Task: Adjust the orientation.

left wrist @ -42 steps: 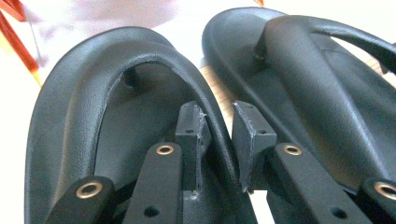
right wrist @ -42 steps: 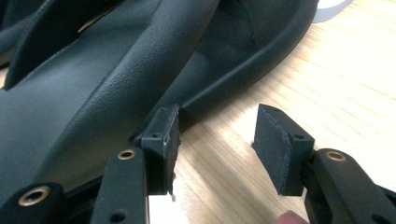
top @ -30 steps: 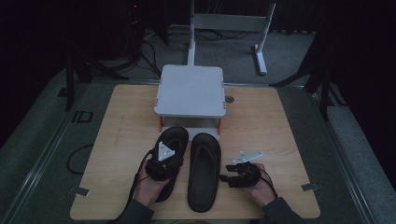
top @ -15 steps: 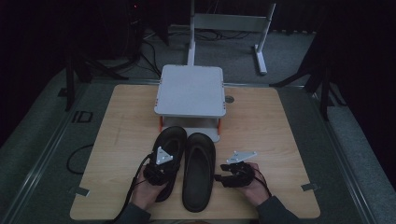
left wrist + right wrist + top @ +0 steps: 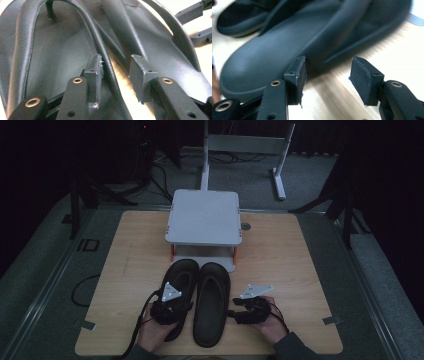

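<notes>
Left gripper [image 5: 115, 72] has just reopened, jaws loose around the left sandal [image 5: 176, 292] strap near the table's [image 5: 300, 260] front edge, while right gripper [image 5: 235, 314] sits open beside the right sandal [image 5: 212, 302]. Clamp off-center and that strap probably slips, shoving the pair crooked.

Parted fingers [image 5: 364, 80] sit beside a black sandal [image 5: 287, 50] on the wooden table [image 5: 332, 100].
</notes>
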Tool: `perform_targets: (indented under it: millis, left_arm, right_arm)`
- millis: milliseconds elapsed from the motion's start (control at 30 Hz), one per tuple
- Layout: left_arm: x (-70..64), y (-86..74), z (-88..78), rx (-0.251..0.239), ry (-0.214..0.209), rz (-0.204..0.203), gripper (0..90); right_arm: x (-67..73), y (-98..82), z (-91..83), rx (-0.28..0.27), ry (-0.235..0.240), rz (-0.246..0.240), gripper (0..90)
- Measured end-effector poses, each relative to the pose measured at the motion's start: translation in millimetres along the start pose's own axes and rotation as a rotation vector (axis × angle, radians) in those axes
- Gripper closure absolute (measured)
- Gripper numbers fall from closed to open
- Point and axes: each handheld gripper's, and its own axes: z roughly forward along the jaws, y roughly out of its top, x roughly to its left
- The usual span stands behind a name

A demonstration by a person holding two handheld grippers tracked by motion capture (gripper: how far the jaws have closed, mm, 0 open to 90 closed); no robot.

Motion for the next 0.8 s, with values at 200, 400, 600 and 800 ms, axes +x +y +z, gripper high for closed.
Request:
perform_targets:
  millis: [200,400,600,800]
  left_arm:
    - [0.0,0.3,-3.0,-0.038,-0.01,-0.005,58.7]
    - [-2.5,-0.4,-3.4,-0.057,-0.007,0.006,54.4]
    - [-4.6,-1.6,-3.5,-0.06,0.01,0.017,51.2]
    - [-17.7,-5.8,1.3,-0.062,0.091,0.053,44.0]
  right_arm:
    - [9.4,5.0,4.1,-0.007,0.029,-0.033,47.2]
    - [18.6,10.6,11.3,-0.009,0.06,-0.063,51.3]
    - [21.5,13.5,14.9,-0.012,0.066,-0.074,51.7]
    - [21.1,12.8,14.8,-0.015,0.066,-0.071,51.3]
